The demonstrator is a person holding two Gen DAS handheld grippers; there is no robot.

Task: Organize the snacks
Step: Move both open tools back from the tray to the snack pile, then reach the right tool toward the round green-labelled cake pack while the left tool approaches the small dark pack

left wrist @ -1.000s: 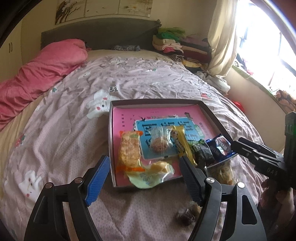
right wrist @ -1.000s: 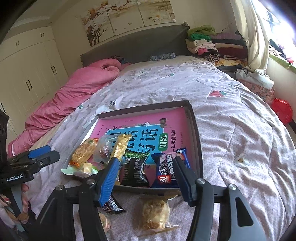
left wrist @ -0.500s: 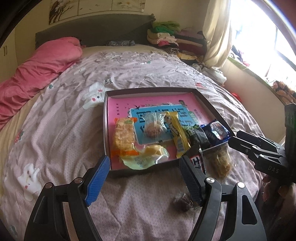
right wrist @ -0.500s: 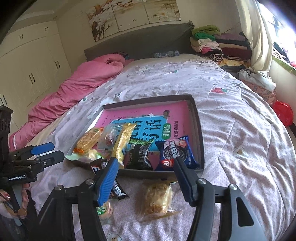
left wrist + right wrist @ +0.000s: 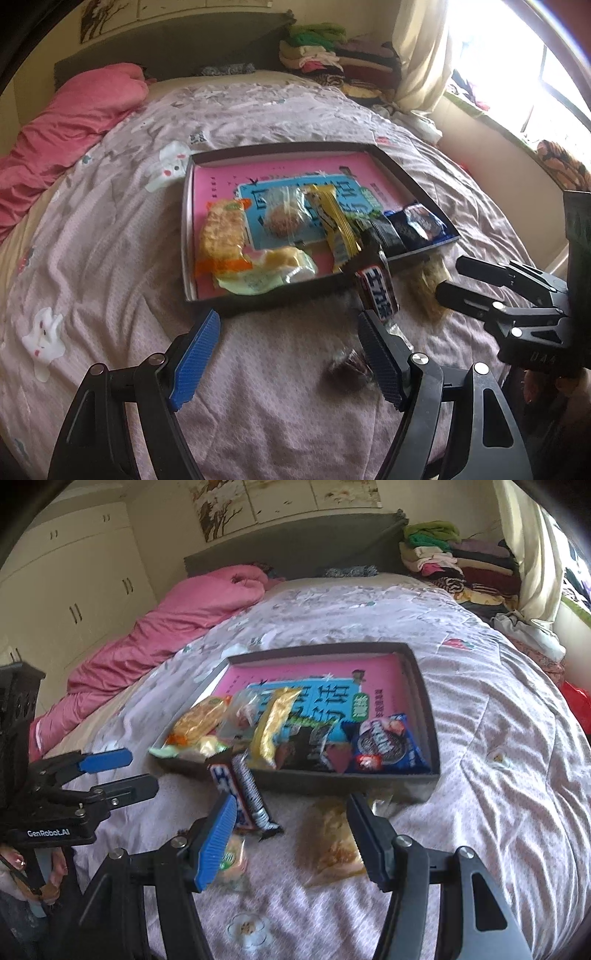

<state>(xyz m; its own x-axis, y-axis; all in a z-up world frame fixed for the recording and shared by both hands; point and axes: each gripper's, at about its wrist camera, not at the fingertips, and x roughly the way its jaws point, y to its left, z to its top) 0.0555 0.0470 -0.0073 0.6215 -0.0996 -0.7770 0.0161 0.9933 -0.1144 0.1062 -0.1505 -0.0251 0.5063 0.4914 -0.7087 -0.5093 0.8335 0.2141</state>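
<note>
The left gripper (image 5: 288, 354) hangs over the bedspread (image 5: 110, 258) with its jaws apart and nothing between them; a small dark wrapped sweet (image 5: 345, 371) lies on the cover just inside the right-hand blue pad. The right gripper (image 5: 291, 834) also has its jaws apart and empty, held low above a clear bag of yellowish pastry (image 5: 332, 843) that lies on the cover between them. Just beside its left pad lie a small green-labelled pack (image 5: 232, 860) and a blue-and-white chocolate bar (image 5: 240, 794), the bar slanting up against the near wall of the tray. The dark shallow tray (image 5: 430, 720) sits on the bed just ahead of both grippers, lined with a pink and blue book cover (image 5: 380, 672). Snacks crowd its near end: an orange cracker pack (image 5: 221, 236), a pale green pastry bag (image 5: 269, 273), a clear bag with a round cake (image 5: 284, 218), a yellow bar (image 5: 334, 229), a black packet (image 5: 308, 746) and a blue cookie packet (image 5: 388, 744). A pink quilt (image 5: 184, 616) lies bunched along the far left of the bed, and folded clothes (image 5: 450, 561) are stacked by the headboard.
</note>
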